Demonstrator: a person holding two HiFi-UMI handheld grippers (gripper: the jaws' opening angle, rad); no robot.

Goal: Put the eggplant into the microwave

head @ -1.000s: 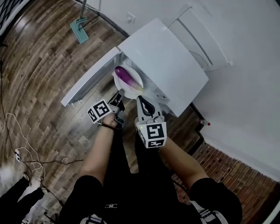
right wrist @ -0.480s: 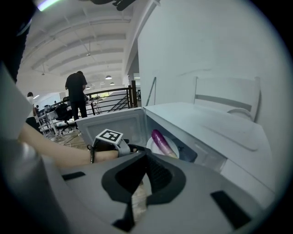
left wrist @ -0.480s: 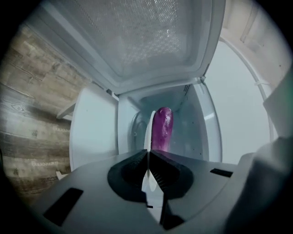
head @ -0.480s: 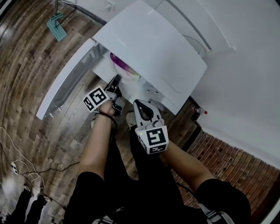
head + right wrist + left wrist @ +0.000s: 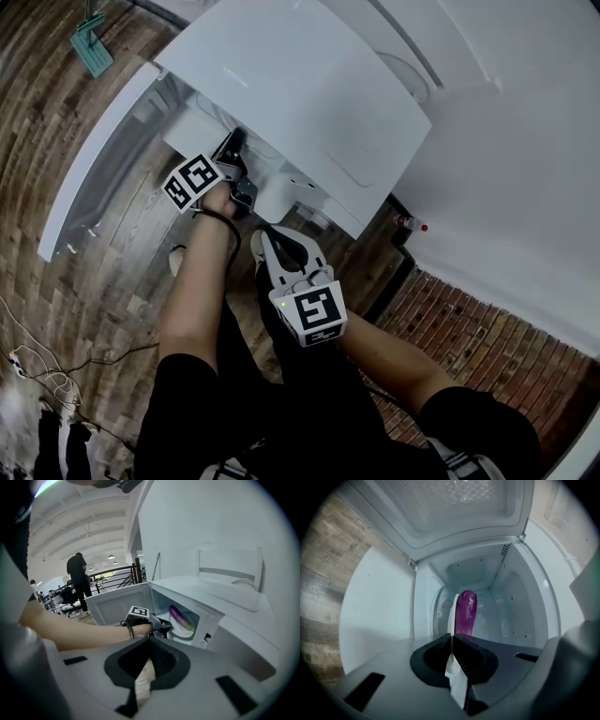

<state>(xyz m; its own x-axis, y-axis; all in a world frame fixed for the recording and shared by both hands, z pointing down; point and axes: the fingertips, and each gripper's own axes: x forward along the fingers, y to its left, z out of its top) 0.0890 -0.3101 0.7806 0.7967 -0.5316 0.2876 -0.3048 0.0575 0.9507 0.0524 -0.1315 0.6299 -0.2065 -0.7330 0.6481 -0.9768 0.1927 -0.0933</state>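
Note:
The purple eggplant [image 5: 465,611] lies on a white plate [image 5: 453,609] inside the white microwave [image 5: 300,94], whose door [image 5: 94,159] hangs open to the left. My left gripper [image 5: 451,637] is shut on the plate's near rim and reaches into the cavity; the head view shows it at the opening [image 5: 228,155]. The right gripper view also shows the eggplant [image 5: 177,615], the plate [image 5: 186,626] and the left gripper [image 5: 157,623]. In the head view the microwave's top hides the eggplant. My right gripper [image 5: 265,234] hangs back in front of the microwave, shut and empty [image 5: 149,641].
The door's mesh window [image 5: 445,498] is close beside the left gripper. A small red-capped bottle [image 5: 410,225] stands by the wall at the right. A green floor tool [image 5: 91,47] and cables [image 5: 37,370] lie on the wood floor. A person [image 5: 77,581] stands far off.
The left gripper has carried the plate with the eggplant forward and down into the microwave cavity, out of the head view's sight. The right gripper has sunk and fallen back.

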